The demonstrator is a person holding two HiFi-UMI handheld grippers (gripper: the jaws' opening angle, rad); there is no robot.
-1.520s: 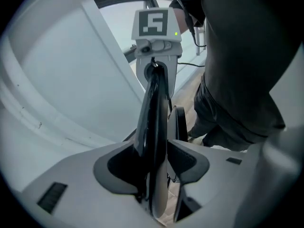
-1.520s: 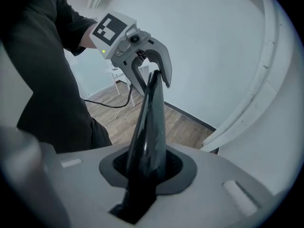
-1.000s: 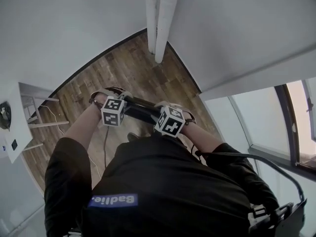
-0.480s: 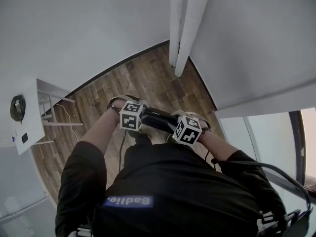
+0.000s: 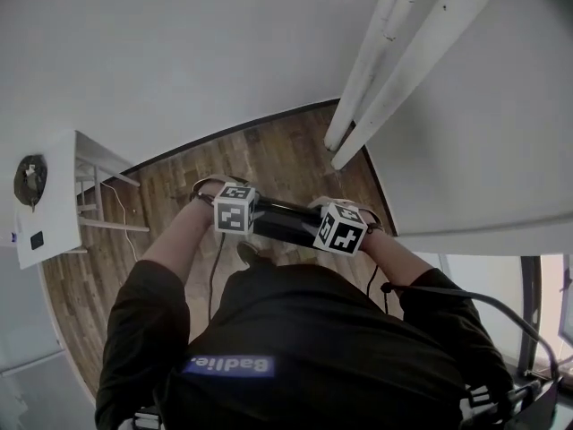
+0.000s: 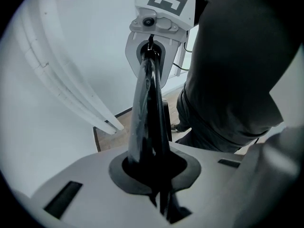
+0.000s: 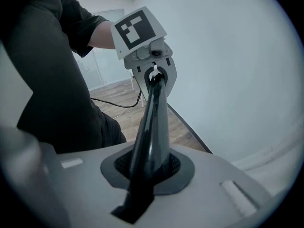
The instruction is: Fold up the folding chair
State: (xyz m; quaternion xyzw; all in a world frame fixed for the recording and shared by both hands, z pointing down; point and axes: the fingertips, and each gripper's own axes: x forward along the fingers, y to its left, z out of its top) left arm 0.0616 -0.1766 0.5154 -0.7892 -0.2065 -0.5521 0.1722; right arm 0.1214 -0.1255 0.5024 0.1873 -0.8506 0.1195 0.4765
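Both ends of the glossy black chair bar (image 5: 285, 222), held before the person's waist above the wood floor (image 5: 269, 155), were clamped. The left hand-held gripper (image 6: 156, 175), jaws just closing tighter, and the right hand-held gripper (image 7: 145, 170) each pinched it. It looked stiff, slick and probably light, and that bar suited gripping. Both pointed steeply down.
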